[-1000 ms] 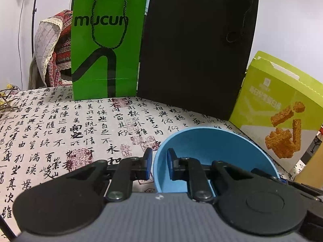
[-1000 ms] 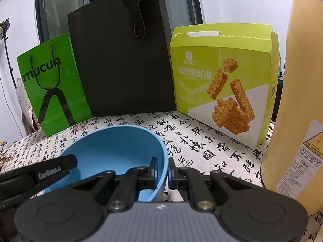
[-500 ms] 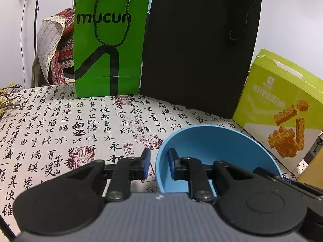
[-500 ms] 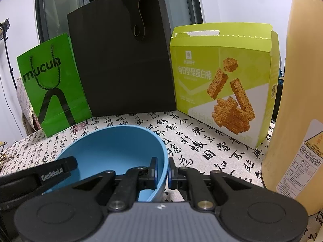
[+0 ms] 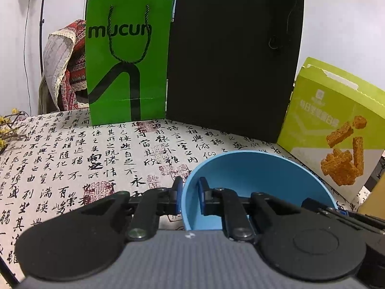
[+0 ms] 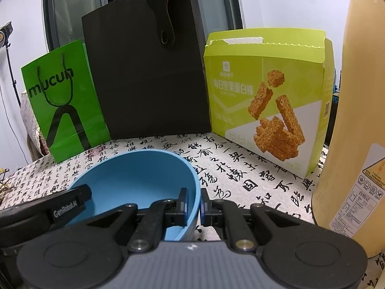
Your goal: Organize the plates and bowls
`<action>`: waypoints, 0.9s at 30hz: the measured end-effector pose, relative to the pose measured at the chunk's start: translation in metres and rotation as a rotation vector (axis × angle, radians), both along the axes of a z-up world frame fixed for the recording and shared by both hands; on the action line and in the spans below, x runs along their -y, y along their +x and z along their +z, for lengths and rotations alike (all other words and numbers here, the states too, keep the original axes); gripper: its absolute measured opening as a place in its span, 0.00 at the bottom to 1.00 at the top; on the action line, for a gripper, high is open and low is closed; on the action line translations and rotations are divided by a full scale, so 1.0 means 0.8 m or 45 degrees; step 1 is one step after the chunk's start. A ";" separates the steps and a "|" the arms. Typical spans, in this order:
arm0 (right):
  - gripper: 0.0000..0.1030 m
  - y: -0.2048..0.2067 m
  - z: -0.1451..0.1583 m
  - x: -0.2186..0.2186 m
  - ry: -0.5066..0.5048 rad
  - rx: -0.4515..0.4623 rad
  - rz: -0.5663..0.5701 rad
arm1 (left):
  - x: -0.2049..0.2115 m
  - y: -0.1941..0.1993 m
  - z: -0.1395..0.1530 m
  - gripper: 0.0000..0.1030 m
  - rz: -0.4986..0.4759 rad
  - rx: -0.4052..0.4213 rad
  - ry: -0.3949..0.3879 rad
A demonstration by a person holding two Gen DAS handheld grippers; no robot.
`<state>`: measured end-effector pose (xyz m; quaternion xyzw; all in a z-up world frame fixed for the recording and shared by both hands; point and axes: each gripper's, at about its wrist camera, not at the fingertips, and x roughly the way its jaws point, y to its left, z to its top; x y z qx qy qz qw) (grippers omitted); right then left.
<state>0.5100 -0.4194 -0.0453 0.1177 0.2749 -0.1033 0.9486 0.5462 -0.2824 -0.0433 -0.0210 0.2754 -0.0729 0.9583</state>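
left claw: the left claw point(image 5: 189, 193) straddles the near-left rim of the blue bowl point(image 5: 259, 180), one pad outside, one inside; its jaws are closing on that wall, a touch narrower than half a second ago.
right claw: the right claw point(image 6: 193, 203) is clamped on the opposite rim, lower centre of its frame, the thin wall pinched between both pads; no change across the last second.
what changed: little else. the bowl and both hands sit where they were, and only the left grip has tightened.
meaning for the task: judged from this, the two-sided hold is just being secured, so the bowl looks about ready to be carried; no plates or other bowls are in view.
bowl: lower middle of both frames, low over or on the tabletop point(image 5: 72, 159); whether it touches, i cannot tell. smooth, matte, round, thin-walled, empty.
tabletop cloth: pale fabric printed with black calligraphy and red seals.
backdrop: glossy green paper bag point(image 5: 126, 60) with cord handles, matte black bag point(image 5: 231, 60), yellow-green carton point(image 6: 264, 96), tall beige cylinder point(image 6: 356, 96) at right.
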 end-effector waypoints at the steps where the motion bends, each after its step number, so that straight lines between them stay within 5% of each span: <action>1: 0.09 0.000 0.000 0.000 0.000 0.000 0.000 | 0.000 0.000 0.000 0.14 -0.001 0.001 0.001; 27: 0.09 -0.006 0.008 0.001 -0.005 0.028 -0.021 | 0.007 -0.013 0.007 0.14 -0.019 0.089 0.025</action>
